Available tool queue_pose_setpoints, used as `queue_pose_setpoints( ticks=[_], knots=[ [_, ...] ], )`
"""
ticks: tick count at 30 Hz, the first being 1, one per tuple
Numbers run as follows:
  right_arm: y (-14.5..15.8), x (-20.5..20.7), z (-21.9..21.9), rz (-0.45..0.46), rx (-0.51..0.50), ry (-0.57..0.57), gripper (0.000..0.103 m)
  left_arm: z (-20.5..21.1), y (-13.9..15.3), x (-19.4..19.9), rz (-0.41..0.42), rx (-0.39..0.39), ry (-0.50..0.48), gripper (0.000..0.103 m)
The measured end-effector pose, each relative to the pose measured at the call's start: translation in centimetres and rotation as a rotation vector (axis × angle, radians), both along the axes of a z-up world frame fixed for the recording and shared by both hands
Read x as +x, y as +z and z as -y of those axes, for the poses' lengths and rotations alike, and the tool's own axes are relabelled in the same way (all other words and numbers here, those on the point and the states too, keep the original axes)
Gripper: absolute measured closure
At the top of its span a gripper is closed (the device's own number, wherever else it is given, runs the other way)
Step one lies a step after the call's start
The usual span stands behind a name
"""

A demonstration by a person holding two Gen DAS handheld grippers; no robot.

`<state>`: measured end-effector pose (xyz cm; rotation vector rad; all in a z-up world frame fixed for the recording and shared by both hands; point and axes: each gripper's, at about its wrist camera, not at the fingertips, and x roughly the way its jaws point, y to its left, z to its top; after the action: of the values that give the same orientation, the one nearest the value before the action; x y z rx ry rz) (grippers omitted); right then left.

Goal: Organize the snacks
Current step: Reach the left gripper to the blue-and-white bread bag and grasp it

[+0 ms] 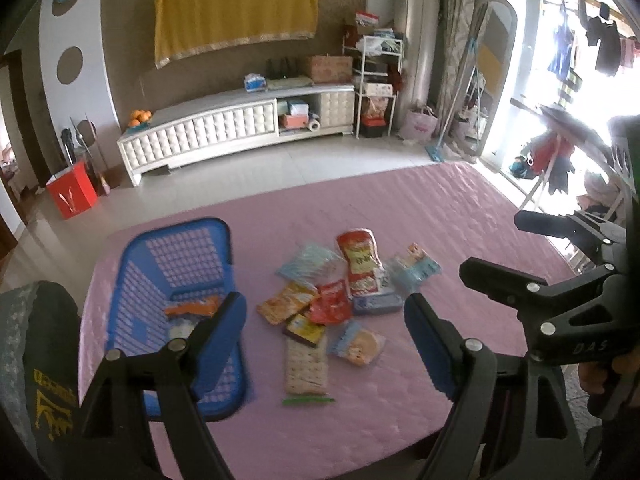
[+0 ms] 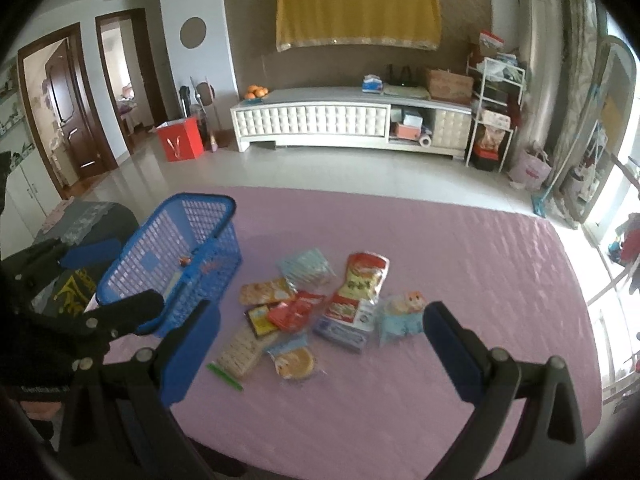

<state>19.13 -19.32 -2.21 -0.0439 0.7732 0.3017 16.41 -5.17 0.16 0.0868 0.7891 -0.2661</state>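
Note:
A blue mesh basket (image 1: 136, 280) (image 2: 168, 248) stands at the left of the pink-covered table (image 1: 400, 208). An orange packet (image 1: 192, 306) lies in it. Several snack packs lie loose to its right: a tall red bag (image 1: 358, 252) (image 2: 366, 280), a cracker pack (image 1: 306, 366) (image 2: 240, 350), a round biscuit pack (image 1: 358, 344) (image 2: 296, 362) and a thin green stick (image 1: 308, 401). My left gripper (image 1: 324, 304) is open and empty, hovering short of the pile beside the basket's near end. My right gripper (image 2: 322, 310) is open too, empty, on the pile's near side.
A chair draped in dark printed cloth (image 1: 40, 360) stands at the table's left edge beside the basket. The table's right half (image 2: 480, 280) is bare pink cloth. Beyond the far edge are floor, a white TV cabinet (image 2: 352, 120) and a red box (image 2: 178, 140).

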Motion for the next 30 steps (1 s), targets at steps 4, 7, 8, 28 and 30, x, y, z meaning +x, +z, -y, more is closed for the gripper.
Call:
queue_pose_setpoints(
  ticks=[4, 7, 8, 28, 30],
  knots=[
    [-1.4, 0.0, 1.8, -0.022, 0.013, -0.009, 0.0, 1.6, -1.8, 0.0, -0.04, 0.006, -0.01, 0.023],
    [-2.8, 0.1, 2.7, -0.046, 0.018, -0.013, 0.001, 2.6, -3.1, 0.2, -0.066, 0.019, -0.009, 0.023],
    [-3.2, 0.1, 3.0, -0.052, 0.018, -0.012, 0.001, 2.9, -3.5, 0.3, -0.074, 0.018, -0.007, 0.023],
    [-11.5, 2.8, 7.2, -0.197, -0.019, 0.012, 0.004, 7.4, -13.6, 3.8, -0.279, 0.013, 0.155, 0.023],
    [-12.1, 3.3, 7.3, -0.206, -0.043, 0.019, 0.004, 7.5, -14.7, 4.3, -0.302, 0.003, 0.174, 0.023]
  ],
)
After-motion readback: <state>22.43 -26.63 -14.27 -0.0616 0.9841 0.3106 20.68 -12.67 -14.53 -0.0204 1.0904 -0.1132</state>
